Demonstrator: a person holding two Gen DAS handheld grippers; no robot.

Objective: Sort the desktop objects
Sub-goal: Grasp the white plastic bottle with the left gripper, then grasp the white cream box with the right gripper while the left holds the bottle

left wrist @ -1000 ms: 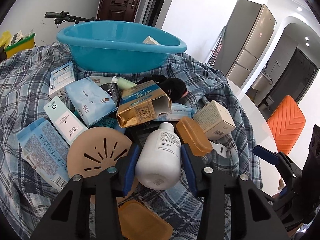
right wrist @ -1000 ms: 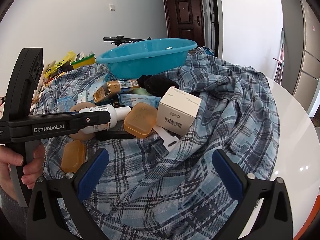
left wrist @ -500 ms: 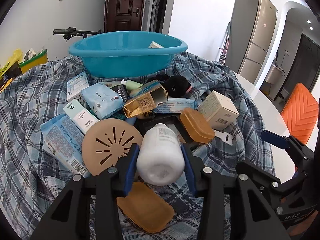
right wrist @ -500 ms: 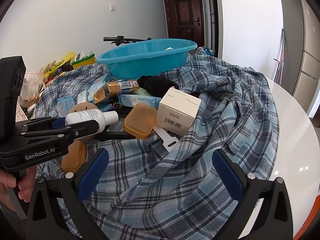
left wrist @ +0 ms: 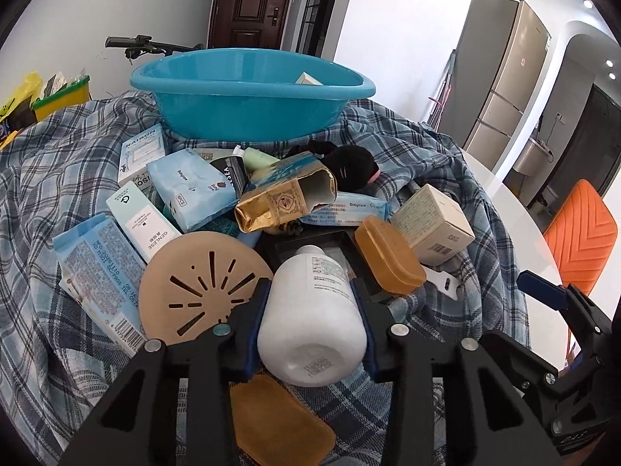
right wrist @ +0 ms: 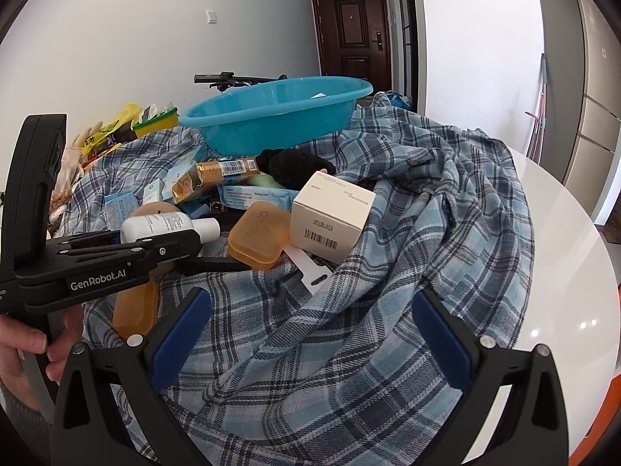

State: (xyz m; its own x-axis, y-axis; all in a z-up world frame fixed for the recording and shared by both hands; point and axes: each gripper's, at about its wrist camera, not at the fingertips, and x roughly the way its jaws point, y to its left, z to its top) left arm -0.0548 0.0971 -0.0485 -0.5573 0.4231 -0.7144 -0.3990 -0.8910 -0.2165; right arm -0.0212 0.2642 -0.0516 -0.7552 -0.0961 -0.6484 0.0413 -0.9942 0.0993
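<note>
A white bottle (left wrist: 314,318) lies base-first between the blue pads of my left gripper (left wrist: 310,287). The jaws are closing and the pads press its sides. In the right wrist view the same bottle (right wrist: 163,225) points its cap right, above the left gripper's finger (right wrist: 155,248). A blue basin (left wrist: 248,112) stands at the back of the pile with a small box (left wrist: 308,77) in it. My right gripper (right wrist: 310,299) is open over bare plaid cloth (right wrist: 388,272), gripping nothing.
Around the bottle lie a tan slotted disc (left wrist: 202,287), an amber soap box (left wrist: 388,260), its lid (left wrist: 279,423), a white carton (left wrist: 431,225), a gold carton (left wrist: 283,198) and several blue packets. The white table edge (right wrist: 562,272) is at the right, with an orange chair (left wrist: 578,233) beyond.
The left gripper's jaws widened a little around the bottle and closed on it again, and the gripper shifted slightly along the bottle. The right gripper has not moved.
</note>
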